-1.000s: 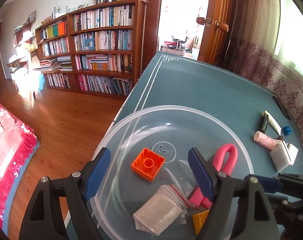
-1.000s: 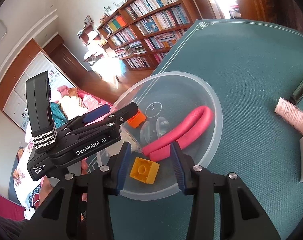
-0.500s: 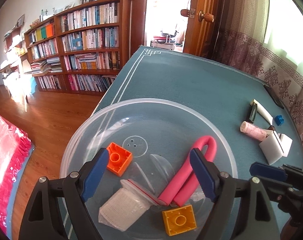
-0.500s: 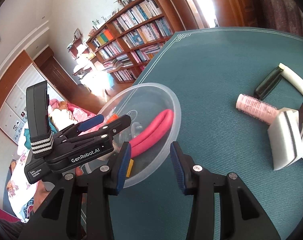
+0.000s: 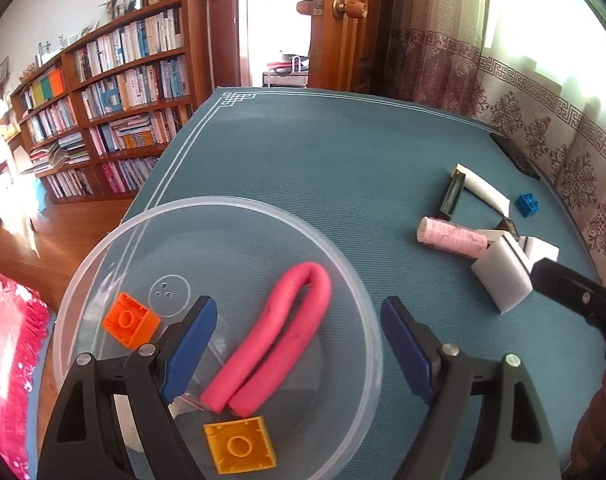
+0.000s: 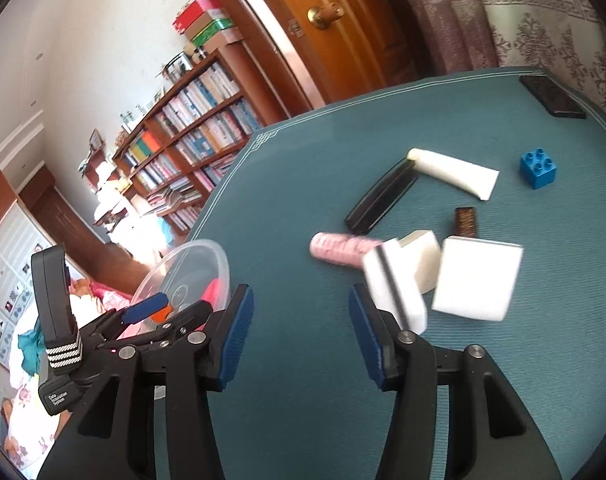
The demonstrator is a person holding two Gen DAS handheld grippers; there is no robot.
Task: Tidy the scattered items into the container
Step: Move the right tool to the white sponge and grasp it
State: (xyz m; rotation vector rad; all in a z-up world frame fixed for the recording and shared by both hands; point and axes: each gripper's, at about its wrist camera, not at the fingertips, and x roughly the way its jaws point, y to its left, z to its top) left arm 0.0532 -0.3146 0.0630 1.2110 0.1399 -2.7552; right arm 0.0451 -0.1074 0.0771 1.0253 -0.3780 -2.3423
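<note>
**Bowl Partly Filled, More Things Left on the Table**

A big table [image 5: 323, 152] with a teal cover is seen in both views. A clear plastic bowl [image 5: 355, 292] is set near its left edge. Inside the bowl a bent pink foam tube [image 5: 279, 340], an orange block [image 5: 130, 320] and a yellow block [image 5: 239, 449] are found. A small clear bag is partly hidden behind the left tool's finger.

The left tool [image 5: 295, 344] is held over the bowl. Its fingers are spread wide and nothing is held between them.

The right tool [image 6: 299, 332] is held over bare table, with its fingers spread wide too. Nothing is gripped. One fingertip is seen just beside a white sponge with a dark stripe [image 6: 395, 284].

The rest of the things are scattered to the right, well apart from the bowl. A second white sponge [image 6: 477, 278] is laid next to the first. A pink roll [image 6: 341, 249] is tucked against the striped sponge. A long black case [image 6: 383, 196] is laid touching a white tube [image 6: 453, 172]. A small brown bar [image 6: 465, 221] is seen by the sponges. A blue block [image 6: 538, 168] stands alone farther off.
</note>
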